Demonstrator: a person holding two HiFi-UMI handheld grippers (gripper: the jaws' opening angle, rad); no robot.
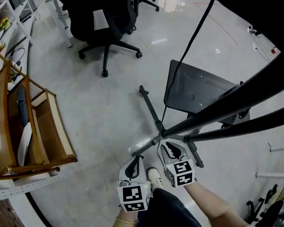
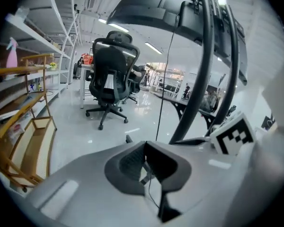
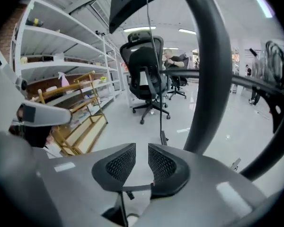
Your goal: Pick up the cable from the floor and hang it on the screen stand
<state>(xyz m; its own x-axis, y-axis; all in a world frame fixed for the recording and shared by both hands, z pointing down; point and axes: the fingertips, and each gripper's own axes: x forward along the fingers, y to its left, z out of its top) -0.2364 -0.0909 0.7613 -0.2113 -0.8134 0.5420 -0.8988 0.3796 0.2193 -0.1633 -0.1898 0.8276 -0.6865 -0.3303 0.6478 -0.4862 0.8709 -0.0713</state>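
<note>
The left gripper (image 2: 145,145) is hovering low over the pale floor (image 1: 99,112) at 6 o'clock in the head view, and its 2 jaws are pressing together at the tips with nothing pinched between them. The right gripper (image 3: 142,151) is hanging just beside it at its 3 o'clock. Its 2 jaws are standing spread, with only bare floor showing in the gap.

The black cable (image 1: 199,26) is dropping from 1 o'clock in the head view down to the floor, where the legs of the screen stand (image 1: 227,109) are meeting, at 12 o'clock from the right gripper and close ahead of its tips. Neither gripper is touching it.

A black office chair (image 1: 106,18) is standing at 11 o'clock, well apart. A wooden rack (image 1: 42,126) is sitting at 9 o'clock.
</note>
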